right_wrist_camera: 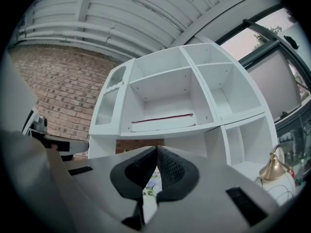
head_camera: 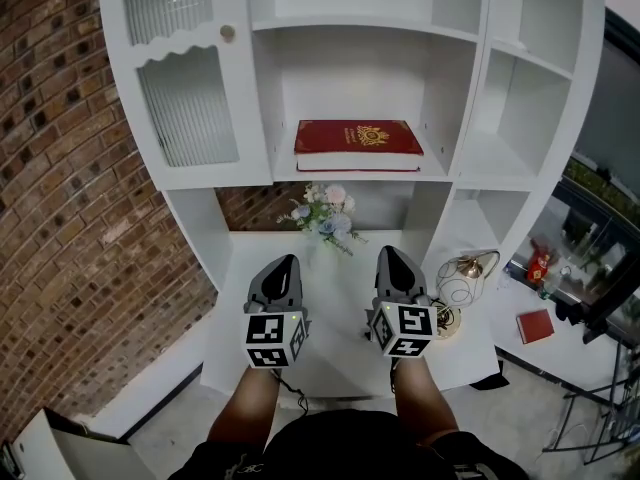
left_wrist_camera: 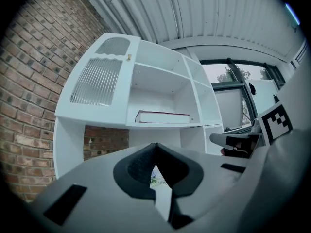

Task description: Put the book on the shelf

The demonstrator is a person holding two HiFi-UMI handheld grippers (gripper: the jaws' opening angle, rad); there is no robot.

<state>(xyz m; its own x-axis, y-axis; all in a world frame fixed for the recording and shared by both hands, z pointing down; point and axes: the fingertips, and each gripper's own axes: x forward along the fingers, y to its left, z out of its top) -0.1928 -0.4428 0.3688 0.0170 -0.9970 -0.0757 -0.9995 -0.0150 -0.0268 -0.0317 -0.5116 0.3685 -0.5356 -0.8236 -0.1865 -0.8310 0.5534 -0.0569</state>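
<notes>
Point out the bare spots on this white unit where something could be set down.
Bare: the compartment right of the red book, the shelf above the book, and the desktop in front of the flowers. Crowded: the book spans nearly its whole shelf, and the brass lamp takes the desktop's right corner.

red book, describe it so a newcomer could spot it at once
Find the white shelf unit against the brick wall. In its middle compartment, just above the flowers, the red book lies flat. Gold ornament on its cover; the neighbouring open compartments are bare.
</notes>
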